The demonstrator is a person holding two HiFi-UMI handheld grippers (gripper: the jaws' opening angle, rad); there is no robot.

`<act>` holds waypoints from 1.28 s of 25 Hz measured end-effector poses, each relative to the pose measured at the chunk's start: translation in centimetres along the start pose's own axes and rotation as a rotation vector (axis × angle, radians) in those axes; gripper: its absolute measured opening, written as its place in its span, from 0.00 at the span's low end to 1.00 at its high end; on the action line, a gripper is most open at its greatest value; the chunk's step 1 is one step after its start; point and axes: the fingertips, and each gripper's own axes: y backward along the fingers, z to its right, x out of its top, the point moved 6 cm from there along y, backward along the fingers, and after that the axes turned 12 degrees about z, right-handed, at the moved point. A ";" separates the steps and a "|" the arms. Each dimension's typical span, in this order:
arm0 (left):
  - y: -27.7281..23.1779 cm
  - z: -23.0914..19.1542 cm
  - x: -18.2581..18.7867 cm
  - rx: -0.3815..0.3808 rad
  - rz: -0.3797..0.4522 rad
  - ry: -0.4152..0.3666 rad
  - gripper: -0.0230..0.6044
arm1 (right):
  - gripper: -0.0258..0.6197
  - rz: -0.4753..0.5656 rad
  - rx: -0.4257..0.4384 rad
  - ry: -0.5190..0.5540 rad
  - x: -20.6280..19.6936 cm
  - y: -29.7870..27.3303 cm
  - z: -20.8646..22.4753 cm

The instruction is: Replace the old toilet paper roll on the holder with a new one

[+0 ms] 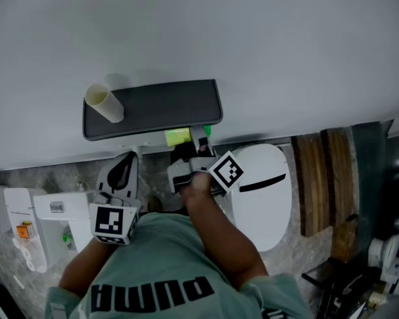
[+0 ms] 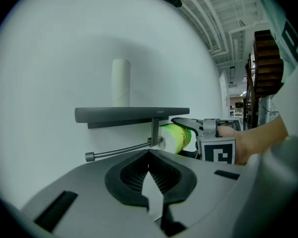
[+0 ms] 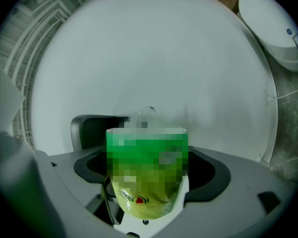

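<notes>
Evidently light, squashy and slick-wrapped, the new roll sits clenched across its sides in the right hand-held gripper at the holder bar, needing gentle pressure, while the left hand-held gripper is closed, empty.

Green-wrapped new roll under shelf, beside rod bracket; empty cardboard tube upright on shelf.

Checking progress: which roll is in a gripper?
The green-wrapped roll, clamped in the right gripper by the holder's shelf; the bare cardboard tube stands upright on top of it, ungripped.
</notes>
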 end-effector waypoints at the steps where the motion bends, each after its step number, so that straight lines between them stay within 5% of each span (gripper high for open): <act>1: 0.1 -0.1 0.0 -0.001 -0.004 -0.003 0.04 | 0.73 0.001 0.001 -0.001 -0.1 0.0 0.0; 32: 0.0 -0.5 -0.3 -0.027 0.014 0.044 0.04 | 0.73 -0.066 0.040 0.016 -1.3 2.1 0.8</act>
